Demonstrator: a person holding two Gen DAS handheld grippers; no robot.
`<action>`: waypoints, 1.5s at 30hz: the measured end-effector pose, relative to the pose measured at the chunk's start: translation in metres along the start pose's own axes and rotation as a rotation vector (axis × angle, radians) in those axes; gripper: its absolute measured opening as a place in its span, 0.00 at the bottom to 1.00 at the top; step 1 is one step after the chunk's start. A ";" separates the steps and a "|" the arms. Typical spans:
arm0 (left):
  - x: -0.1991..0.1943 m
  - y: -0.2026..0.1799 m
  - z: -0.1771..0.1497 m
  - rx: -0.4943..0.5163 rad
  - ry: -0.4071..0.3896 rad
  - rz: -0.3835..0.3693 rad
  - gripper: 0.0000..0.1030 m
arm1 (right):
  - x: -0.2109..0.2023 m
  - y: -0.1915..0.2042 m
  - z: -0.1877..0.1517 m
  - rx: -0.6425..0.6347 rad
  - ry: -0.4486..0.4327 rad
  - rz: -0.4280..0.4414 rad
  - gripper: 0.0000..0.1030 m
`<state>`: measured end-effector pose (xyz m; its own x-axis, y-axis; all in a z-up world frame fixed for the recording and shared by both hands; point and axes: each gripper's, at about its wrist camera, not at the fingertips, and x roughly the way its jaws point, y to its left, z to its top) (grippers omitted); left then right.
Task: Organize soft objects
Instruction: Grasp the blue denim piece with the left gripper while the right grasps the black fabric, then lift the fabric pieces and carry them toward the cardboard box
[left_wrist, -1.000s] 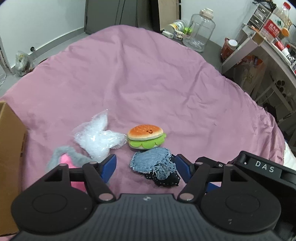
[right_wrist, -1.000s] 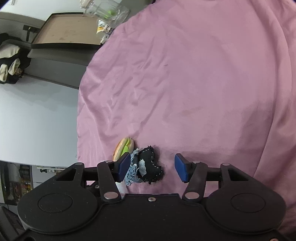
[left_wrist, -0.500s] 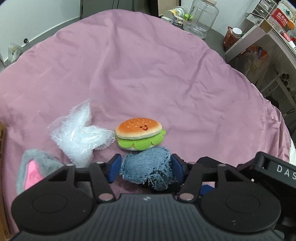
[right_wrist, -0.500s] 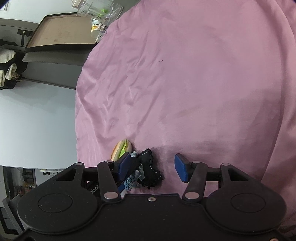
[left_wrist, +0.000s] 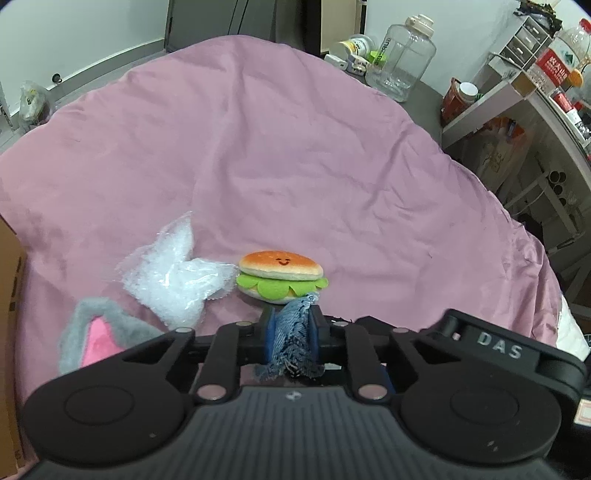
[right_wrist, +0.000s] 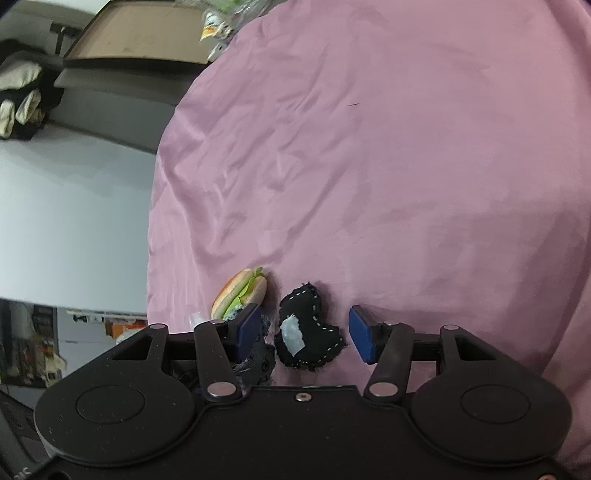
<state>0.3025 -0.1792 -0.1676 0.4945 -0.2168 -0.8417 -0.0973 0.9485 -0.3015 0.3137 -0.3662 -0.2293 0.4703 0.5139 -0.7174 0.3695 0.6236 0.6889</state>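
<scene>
My left gripper (left_wrist: 291, 326) is shut on a frayed blue denim patch (left_wrist: 295, 332), held just above the pink cloth (left_wrist: 295, 147). A plush hamburger (left_wrist: 281, 275) lies just beyond it, and shows in the right wrist view (right_wrist: 240, 293). A clear plastic bag (left_wrist: 173, 275) and a grey plush ear with pink lining (left_wrist: 98, 332) lie to the left. My right gripper (right_wrist: 306, 332) is open, with a black stitched fabric piece (right_wrist: 308, 338) lying on the cloth between its fingers. The denim patch's edge (right_wrist: 258, 354) shows behind the right gripper's left finger.
A cardboard box (left_wrist: 11, 332) stands at the left edge. Beyond the cloth's far edge are a clear jar (left_wrist: 400, 61) and small containers. A shelf with bottles (left_wrist: 535, 85) is at the right. A flat brown board (right_wrist: 140, 37) lies off the cloth.
My left gripper closed on the denim patch and lifted it off the black fabric piece. The black piece now lies alone between the right gripper's open fingers.
</scene>
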 end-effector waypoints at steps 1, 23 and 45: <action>-0.002 0.001 0.000 -0.005 -0.003 -0.003 0.15 | 0.001 0.003 -0.001 -0.013 0.003 -0.003 0.52; -0.077 0.047 0.007 -0.075 -0.129 0.029 0.15 | 0.027 0.038 -0.016 -0.194 0.040 -0.076 0.52; -0.160 0.097 0.001 -0.110 -0.218 0.073 0.15 | -0.027 0.050 -0.030 -0.224 -0.034 -0.007 0.19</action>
<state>0.2143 -0.0522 -0.0616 0.6562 -0.0826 -0.7500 -0.2272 0.9262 -0.3008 0.2948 -0.3314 -0.1788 0.4966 0.4912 -0.7156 0.1877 0.7442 0.6411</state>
